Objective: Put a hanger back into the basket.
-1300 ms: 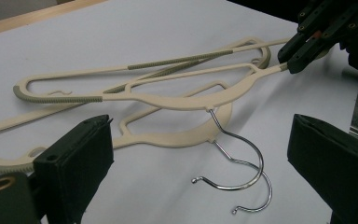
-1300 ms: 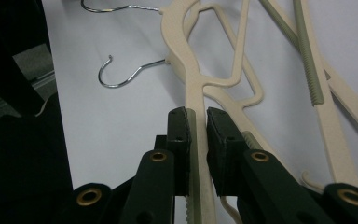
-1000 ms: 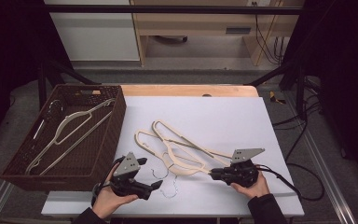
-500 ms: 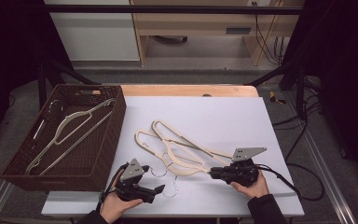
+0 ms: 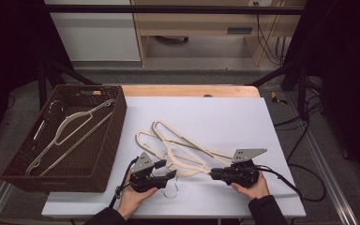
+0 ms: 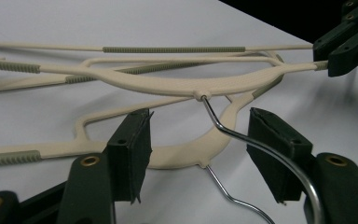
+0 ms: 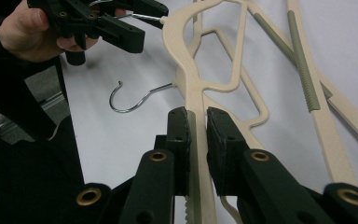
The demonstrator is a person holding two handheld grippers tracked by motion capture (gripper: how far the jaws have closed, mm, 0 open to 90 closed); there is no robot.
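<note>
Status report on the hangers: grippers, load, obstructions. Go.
Right gripper shut on top hanger arm. Left gripper open, jaws either side of its wire hook, not clamped. Second hanger lies underneath, arms crossed. Basket at left holds more hangers.

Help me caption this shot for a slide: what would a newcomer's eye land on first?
First, the tangle of cream hangers lying mid-table on the white table. At its near edge, the right tool is shut on one hanger's arm, while the left tool stands open around the wire hook of a hanger. At the table's left sits a dark wicker basket holding more hangers.
</note>
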